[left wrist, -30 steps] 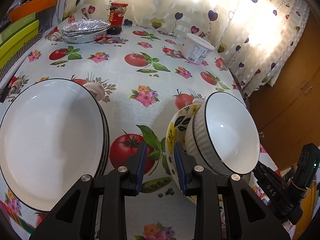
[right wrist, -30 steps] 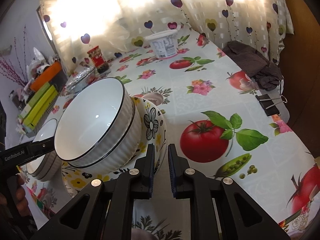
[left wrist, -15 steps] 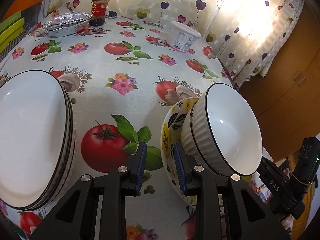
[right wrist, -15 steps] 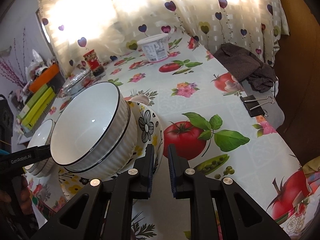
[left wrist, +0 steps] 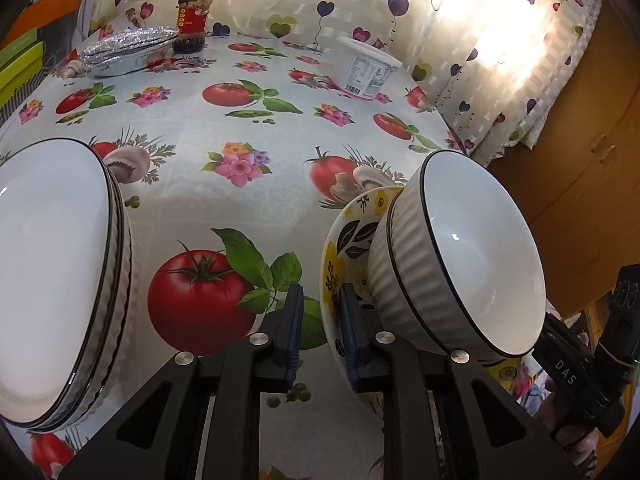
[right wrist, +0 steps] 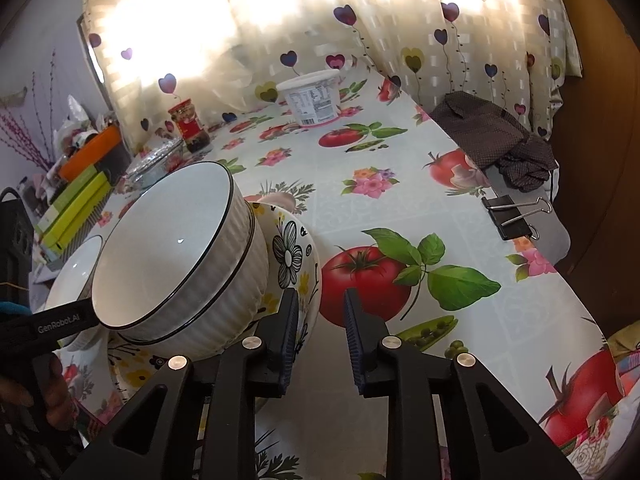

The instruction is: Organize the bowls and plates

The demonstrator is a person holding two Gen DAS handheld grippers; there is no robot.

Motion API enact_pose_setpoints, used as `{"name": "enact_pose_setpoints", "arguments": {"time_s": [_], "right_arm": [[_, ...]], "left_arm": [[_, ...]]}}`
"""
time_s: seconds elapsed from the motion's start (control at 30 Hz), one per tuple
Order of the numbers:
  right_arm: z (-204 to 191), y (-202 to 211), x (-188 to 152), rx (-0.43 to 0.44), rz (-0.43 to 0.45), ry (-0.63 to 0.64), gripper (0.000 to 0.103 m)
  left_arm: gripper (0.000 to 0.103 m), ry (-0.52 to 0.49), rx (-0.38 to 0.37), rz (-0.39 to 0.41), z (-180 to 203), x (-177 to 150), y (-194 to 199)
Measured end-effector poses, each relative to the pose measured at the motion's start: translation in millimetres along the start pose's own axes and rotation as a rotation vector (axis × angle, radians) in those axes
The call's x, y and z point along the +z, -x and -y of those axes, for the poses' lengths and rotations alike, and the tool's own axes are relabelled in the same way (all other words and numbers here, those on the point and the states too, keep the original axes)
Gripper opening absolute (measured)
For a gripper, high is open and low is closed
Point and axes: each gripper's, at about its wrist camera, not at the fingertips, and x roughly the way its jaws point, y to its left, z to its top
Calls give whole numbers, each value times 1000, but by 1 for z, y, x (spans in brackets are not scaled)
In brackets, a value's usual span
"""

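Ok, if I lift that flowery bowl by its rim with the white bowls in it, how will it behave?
The floral bowl looks like glazed ceramic: probably rigid, slick to pinch, and chip-prone. The white ribbed bowls nested in it likely make it heavy for a rim grip. They appear to lean, so they might shift.

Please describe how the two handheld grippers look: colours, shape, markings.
Both grippers, left gripper and right gripper, have black plastic frames with triangular cut-outs, silver round screws and blue ribbed pads on the jaws. White lettering reads "DAS" on the right one and "GenRobot.AI" on the left one.
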Motion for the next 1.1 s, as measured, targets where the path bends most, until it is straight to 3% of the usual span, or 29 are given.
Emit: {"name": "enact_pose_setpoints", "arguments": {"time_s": [0.4,0.6,0.77,1.1], "right_arm": [[-4,-3,-2,-14,33,37,22],[-6,-3,-3,-21,43,50,21],[-11,-4,-4,-19,49,69,13],[-12,-5,-5,-40,60,75,13]], "left_arm": [[17,-53,36,35,9,-3,-3],[17,-40,12,31,6,-3,-7],[16,-39,-4,38,6,-3,-7],[16,-45,-14,66,7,-3,-2]]}}
